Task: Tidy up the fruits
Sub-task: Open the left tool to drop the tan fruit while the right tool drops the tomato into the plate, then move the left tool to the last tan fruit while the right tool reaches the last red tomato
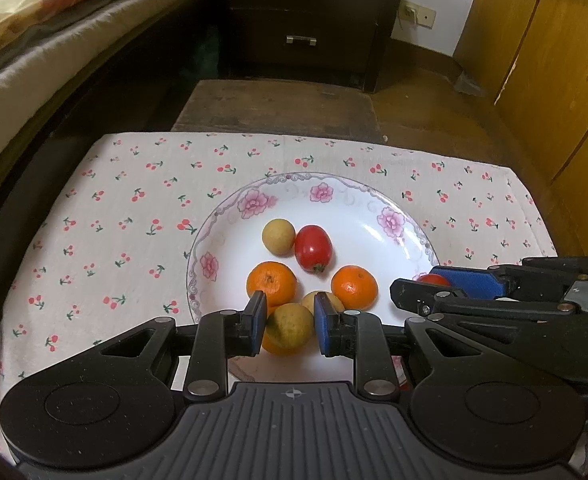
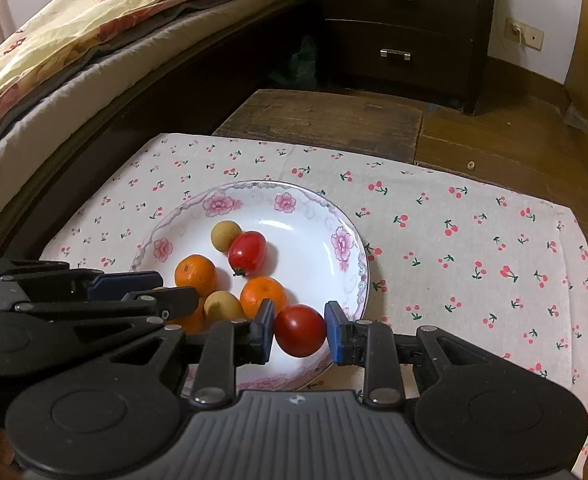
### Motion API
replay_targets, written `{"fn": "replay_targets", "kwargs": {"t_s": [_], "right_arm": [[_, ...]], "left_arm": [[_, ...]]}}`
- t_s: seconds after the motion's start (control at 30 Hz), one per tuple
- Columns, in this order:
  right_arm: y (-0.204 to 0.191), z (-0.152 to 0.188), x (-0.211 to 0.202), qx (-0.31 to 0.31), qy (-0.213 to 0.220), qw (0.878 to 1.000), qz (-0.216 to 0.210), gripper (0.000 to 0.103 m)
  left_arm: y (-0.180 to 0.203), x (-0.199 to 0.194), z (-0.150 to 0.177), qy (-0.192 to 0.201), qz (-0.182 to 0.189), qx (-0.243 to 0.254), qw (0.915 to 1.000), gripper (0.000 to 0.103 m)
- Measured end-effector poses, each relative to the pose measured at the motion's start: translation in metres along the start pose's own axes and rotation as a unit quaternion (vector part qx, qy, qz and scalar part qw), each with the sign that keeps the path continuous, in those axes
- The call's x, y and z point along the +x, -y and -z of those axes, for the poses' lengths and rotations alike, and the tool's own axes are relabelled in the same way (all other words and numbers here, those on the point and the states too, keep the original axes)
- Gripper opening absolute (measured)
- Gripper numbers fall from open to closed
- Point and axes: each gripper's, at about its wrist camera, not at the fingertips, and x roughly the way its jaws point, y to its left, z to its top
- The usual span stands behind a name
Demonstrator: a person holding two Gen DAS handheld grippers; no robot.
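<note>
Left gripper (image 1: 289, 326), low centre in the left wrist view, has its blue ribbed pads clamped on a dull yellow-green round fruit with a slightly rough skin (image 1: 289, 330). That fruit sits above the near part of the white glossy ceramic plate with pink flowers on its rim (image 1: 222, 216), partly covering something orange behind it.

Right gripper (image 2: 299, 330), low centre in the right wrist view, is squeezing a shiny smooth red round tomato (image 2: 300, 330) between its pads, over the near right rim of the same plate.

In the plate: two matte dimpled orange tangerines, one left (image 1: 271, 283) and one right (image 1: 354, 287), with a small pale yellow round fruit (image 1: 322, 300) peeking out between them. Further back, a tan round fruit (image 1: 279, 237) touches a glossy oval red tomato with a little dried stem (image 1: 313, 248).

The plate rests on a soft white cloth printed with tiny red cherries (image 1: 134, 200), which covers the desk. Beyond the cloth, bare worn dark wood shows (image 1: 278, 108). Upper centre there's a dark wooden nightstand with two drawers and metal handles (image 1: 306, 12), upper left a bed with a pink and yellow floral quilt (image 2: 94, 20), and on the right yellowish wooden cabinet doors (image 1: 554, 60).
</note>
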Motion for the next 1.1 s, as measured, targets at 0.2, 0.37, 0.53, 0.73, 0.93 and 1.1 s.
{"fn": "replay_targets", "kwargs": {"t_s": [0.2, 0.37, 0.53, 0.73, 0.93, 1.1], "right_arm": [[0.001, 0.001, -0.001, 0.002, 0.003, 1.000, 0.001, 0.030], [0.002, 0.000, -0.005, 0.004, 0.009, 1.000, -0.001, 0.030], [0.001, 0.003, -0.008, 0.002, 0.007, 1.000, 0.004, 0.030], [-0.001, 0.007, -0.019, -0.001, 0.009, 1.000, 0.011, 0.030], [-0.006, 0.016, -0.031, -0.011, 0.006, 1.000, 0.013, 0.030], [-0.010, 0.030, -0.035, -0.014, -0.007, 1.000, 0.017, 0.030]], "left_arm": [[0.000, 0.000, -0.001, 0.001, -0.002, -0.004, 1.0000, 0.036], [-0.001, -0.004, -0.001, 0.007, -0.001, -0.006, 1.0000, 0.038], [0.002, -0.008, 0.001, 0.010, 0.002, 0.000, 0.9999, 0.038], [0.006, -0.020, 0.005, 0.019, 0.004, 0.007, 0.9998, 0.038], [0.006, -0.032, 0.016, 0.020, 0.014, 0.006, 0.9997, 0.041], [0.011, -0.037, 0.029, 0.014, 0.013, 0.019, 0.9996, 0.040]]}}
